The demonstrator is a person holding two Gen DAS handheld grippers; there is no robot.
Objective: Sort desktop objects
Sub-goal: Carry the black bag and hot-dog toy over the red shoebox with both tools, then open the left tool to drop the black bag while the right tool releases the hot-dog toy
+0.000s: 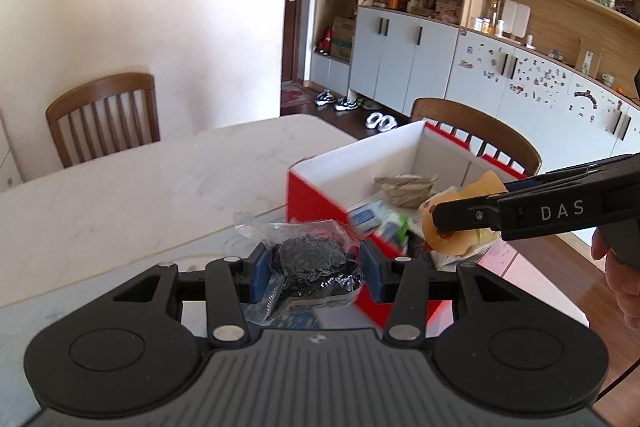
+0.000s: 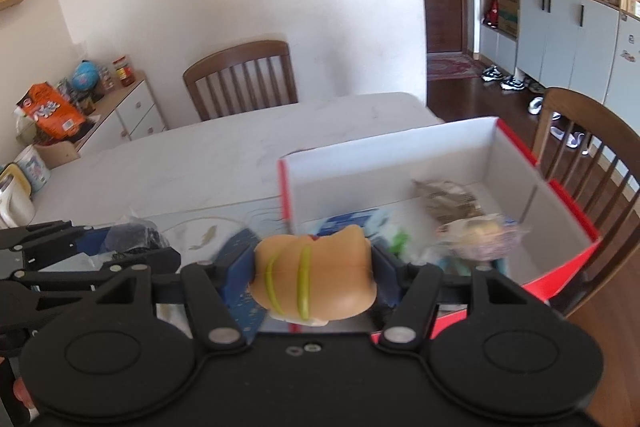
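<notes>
My left gripper (image 1: 310,273) is shut on a clear plastic bag of black bits (image 1: 310,263), held above the table just left of the red box (image 1: 320,195). My right gripper (image 2: 314,273) is shut on a tan toy burger with green bands (image 2: 316,273); from the left wrist view the right gripper (image 1: 448,223) holds that toy burger (image 1: 452,243) over the box's near corner. The left gripper (image 2: 132,247) and its bag (image 2: 134,235) appear at the left of the right wrist view. The box, white inside, holds a crumpled brown packet (image 2: 448,201), a wrapped snack (image 2: 480,239) and blue-green packs (image 1: 380,221).
The pale marble table (image 1: 140,183) stretches away to the left and behind. Wooden chairs stand at its far side (image 1: 104,115) and behind the box (image 2: 588,143). A low cabinet with snacks (image 2: 100,111) stands by the wall; a person's hand (image 1: 620,275) holds the right gripper.
</notes>
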